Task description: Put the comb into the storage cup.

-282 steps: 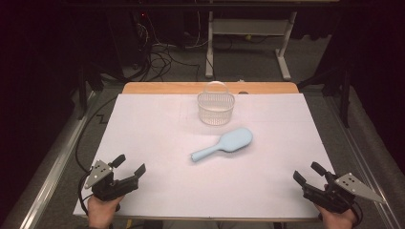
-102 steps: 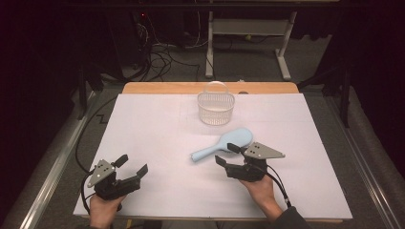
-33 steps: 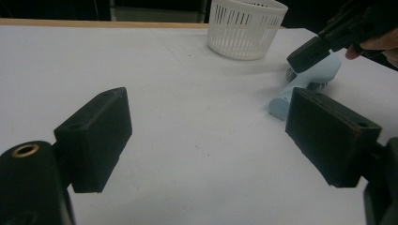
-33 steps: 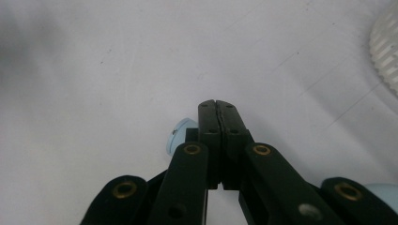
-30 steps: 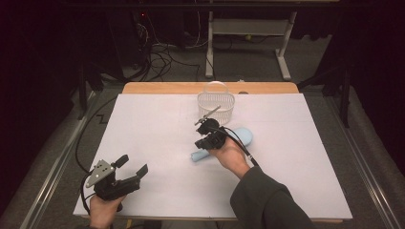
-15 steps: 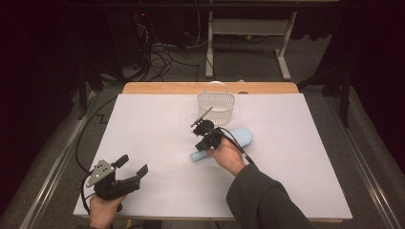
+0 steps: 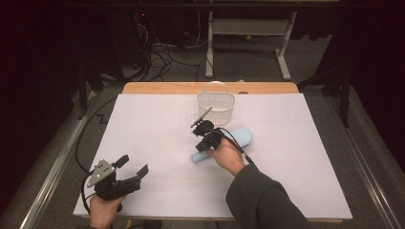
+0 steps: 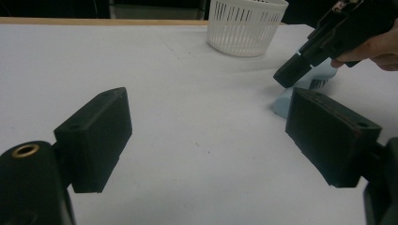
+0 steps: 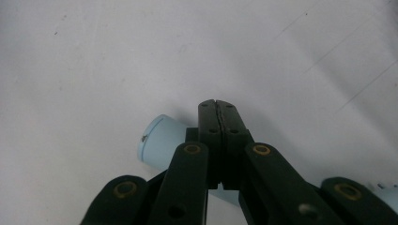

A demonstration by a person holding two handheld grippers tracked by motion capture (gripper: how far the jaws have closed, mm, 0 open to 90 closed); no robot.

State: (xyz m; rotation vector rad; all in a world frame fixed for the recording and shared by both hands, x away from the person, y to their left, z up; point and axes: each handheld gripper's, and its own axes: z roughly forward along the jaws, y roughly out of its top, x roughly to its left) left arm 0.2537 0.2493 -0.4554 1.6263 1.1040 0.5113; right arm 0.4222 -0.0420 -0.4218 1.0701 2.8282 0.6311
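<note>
Brush [image 7: 231, 142], pale blue, lies on the white surface [image 7: 143, 129] with its long axis slanting: the handle end points toward the near left, the wide head toward the far right, just short of the white basket [image 7: 216, 101]. The right tool [image 7: 206, 138] sits over the handle, jaws pressed together; the right gripper view shows the two pads meeting along a thin seam with nothing between them, and the round handle end [image 9: 157, 140] pokes out to the left from under them. Whether the closed tips touch the handle cannot be told.

The left tool [image 7: 131, 172] rests at the near left corner of the surface, well apart from the brush, its jaws spread wide with only bare surface between them.

Open room lies on every side of the right tool: a broad bare stretch to its left, more to its right out to the surface's edge. Just beyond it stands the basket, near the far wooden edge [image 7: 162, 88].

From the left gripper view, the basket's slotted wall [image 8: 244, 26] is plain, and the right tool [image 8: 300, 65] appears slanting down onto the brush [image 8: 305, 86]. The high view alone gives the brush's full length and the sleeve [image 7: 267, 200] behind the right hand [image 7: 227, 155].
</note>
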